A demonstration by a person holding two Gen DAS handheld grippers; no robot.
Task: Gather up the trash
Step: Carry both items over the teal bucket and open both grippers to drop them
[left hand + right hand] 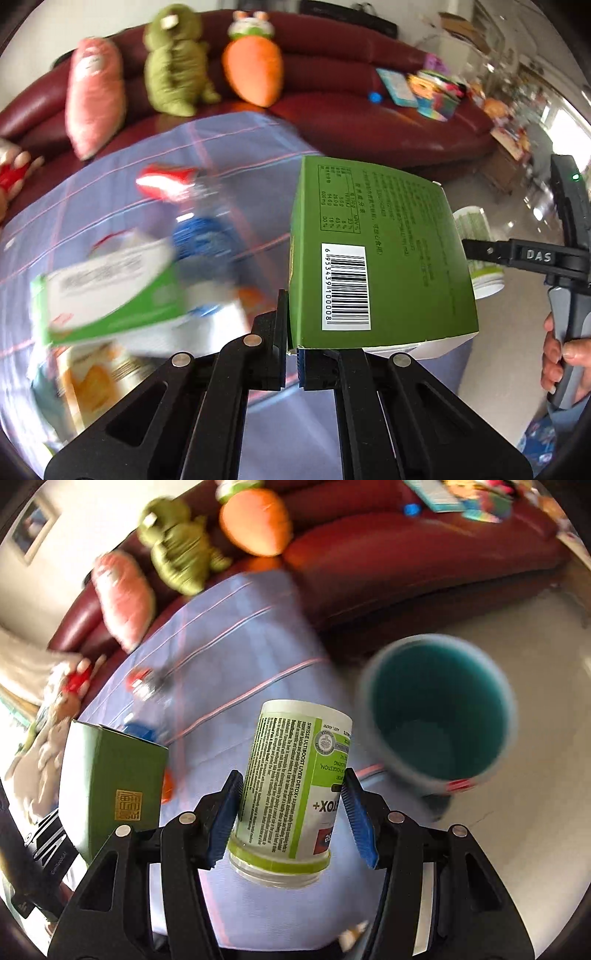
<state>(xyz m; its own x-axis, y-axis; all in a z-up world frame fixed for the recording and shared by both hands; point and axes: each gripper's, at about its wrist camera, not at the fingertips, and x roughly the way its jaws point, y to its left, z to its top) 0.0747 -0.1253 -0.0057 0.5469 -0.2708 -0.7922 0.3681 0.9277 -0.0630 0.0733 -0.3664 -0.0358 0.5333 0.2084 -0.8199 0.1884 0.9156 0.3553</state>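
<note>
The left gripper [291, 354] is clenched tight on the bottom edge of a green box [376, 254], pinching a thin flap so the box stands up above the fingers with its barcode facing the camera. The right gripper [291, 812] grasps a plastic bottle [291, 786] with a green and white label; the blue pads [221, 823] press on its two sides, and its open neck points down toward the camera. In the right wrist view the same box [114, 775] shows at the left, just beside the bottle but apart from it.

Both things hang over a table covered with a pale blue cloth [236, 155] crossed by pink lines. More litter lies blurred on the cloth below the left gripper: a green and white carton [110, 288], a blue-labelled bottle with a red cap [192, 206] lying on its side, and an orange packet [92, 380]. A teal bin [439, 716] stands open on the pale floor at the table's right edge, near the held bottle, its inside bare as far as can be seen.

Behind the table runs a dark red sofa [351, 74] carrying a pink cushion [94, 96], a green plush toy [177, 62] and an orange carrot toy [255, 66], with bright books [424, 92] further along. A hand [561, 354] holds the other gripper's handle at the right edge of the left wrist view.
</note>
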